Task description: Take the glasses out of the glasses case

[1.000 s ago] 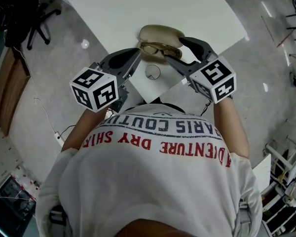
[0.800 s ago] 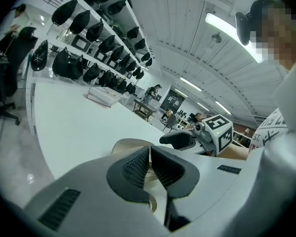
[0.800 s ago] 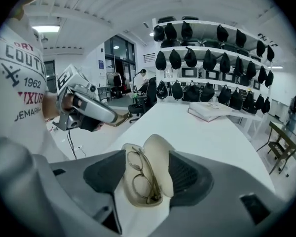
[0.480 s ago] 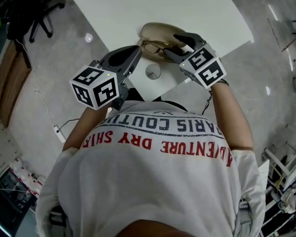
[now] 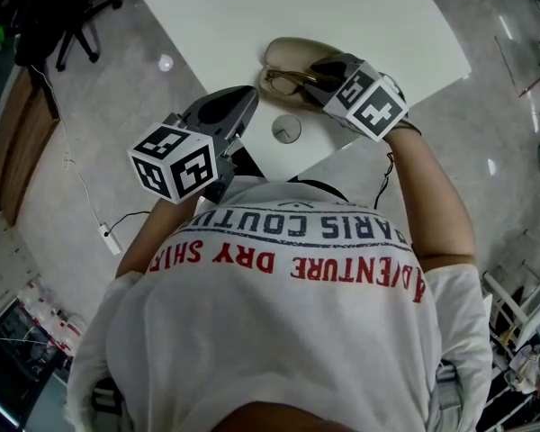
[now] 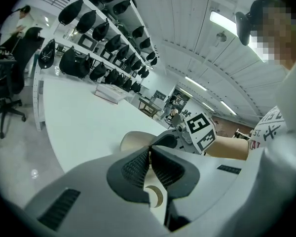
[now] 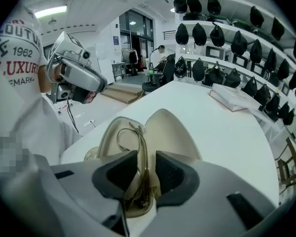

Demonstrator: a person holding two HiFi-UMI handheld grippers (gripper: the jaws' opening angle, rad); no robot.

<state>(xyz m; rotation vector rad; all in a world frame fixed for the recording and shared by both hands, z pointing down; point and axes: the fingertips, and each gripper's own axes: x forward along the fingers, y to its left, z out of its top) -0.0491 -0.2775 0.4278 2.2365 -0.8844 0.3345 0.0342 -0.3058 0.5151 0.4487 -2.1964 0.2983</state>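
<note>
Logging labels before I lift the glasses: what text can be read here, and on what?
"ADVENTURE DRY SHIR": red print on the shirt, cut off at the end.
"PARIS COUTU": dark print on the shirt, cut off.
"1962", "LUXUR", "EMARK": shirt print in the right gripper view, partly cut off.
Case: no print visible.

White table [image 5: 252, 16] stands free beyond the glasses case [image 5: 292, 52]; a round disc [image 5: 286, 130] lies near it.

Your right gripper [image 7: 146, 158] is closing its jaws either side of the folded glasses [image 7: 141, 135], which lie inside the open glasses case [image 7: 173, 127] on the white table [image 7: 227, 127].
</note>
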